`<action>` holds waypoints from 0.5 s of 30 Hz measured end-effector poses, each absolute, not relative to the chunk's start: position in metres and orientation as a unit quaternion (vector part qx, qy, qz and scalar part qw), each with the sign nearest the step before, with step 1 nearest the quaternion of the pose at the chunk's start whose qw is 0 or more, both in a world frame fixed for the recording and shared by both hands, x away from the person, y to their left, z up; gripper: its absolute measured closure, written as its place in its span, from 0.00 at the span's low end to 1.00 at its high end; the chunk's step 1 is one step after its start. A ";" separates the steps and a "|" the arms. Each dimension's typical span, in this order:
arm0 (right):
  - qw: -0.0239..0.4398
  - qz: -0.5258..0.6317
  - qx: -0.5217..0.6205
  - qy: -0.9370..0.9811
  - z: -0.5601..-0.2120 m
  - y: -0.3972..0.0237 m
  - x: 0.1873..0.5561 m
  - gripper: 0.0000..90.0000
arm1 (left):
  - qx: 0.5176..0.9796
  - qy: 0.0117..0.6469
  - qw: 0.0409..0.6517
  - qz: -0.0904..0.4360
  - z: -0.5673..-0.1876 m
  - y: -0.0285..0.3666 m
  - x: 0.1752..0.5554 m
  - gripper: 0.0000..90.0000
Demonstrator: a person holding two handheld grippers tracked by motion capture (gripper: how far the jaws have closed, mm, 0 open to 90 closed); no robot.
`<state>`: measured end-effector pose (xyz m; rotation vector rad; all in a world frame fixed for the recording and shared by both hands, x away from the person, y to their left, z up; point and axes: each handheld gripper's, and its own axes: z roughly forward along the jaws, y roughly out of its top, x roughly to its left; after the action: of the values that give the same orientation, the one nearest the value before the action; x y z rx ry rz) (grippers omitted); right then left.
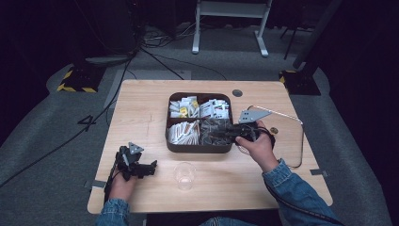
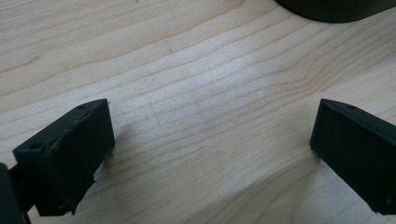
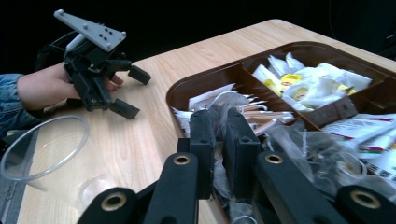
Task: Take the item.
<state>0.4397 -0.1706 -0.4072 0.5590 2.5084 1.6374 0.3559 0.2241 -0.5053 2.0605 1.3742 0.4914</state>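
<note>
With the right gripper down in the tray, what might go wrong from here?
1. The right gripper is closed among crinkly clear wrappers in the brown tray; lifting may drag out neighbouring ones.
2. The clear plastic cup stands just in front of the tray; the right forearm might tip it when pulling back.
3. The left gripper rests open on the table, so nothing steadies the tray.

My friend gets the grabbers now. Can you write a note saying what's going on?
Left gripper: open, empty, low over bare table.
Right gripper: in the tray's near-right compartment, jaws nearly shut on a clear wrapper; grip looks likely, not certain.
Cup: empty, upright, in front of the tray.
Done: nothing in the cup yet.
Left: probably lift the wrapper out, maybe to the cup.
</note>
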 end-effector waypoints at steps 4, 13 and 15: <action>0.045 0.539 0.172 0.824 -0.406 -0.163 0.432 0.93 | 0.778 0.518 0.303 0.185 -0.505 0.224 0.356 0.00; 0.037 0.546 0.147 0.824 -0.402 -0.149 0.413 0.93 | 0.776 0.523 0.302 0.185 -0.505 0.224 0.358 0.00; 0.035 0.546 0.141 0.825 -0.401 -0.145 0.410 0.93 | 0.776 0.523 0.302 0.185 -0.505 0.224 0.358 0.00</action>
<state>0.4095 -0.1455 -0.4013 0.4346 2.5357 1.6794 0.3584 0.2241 -0.5052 2.0568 1.3857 0.4908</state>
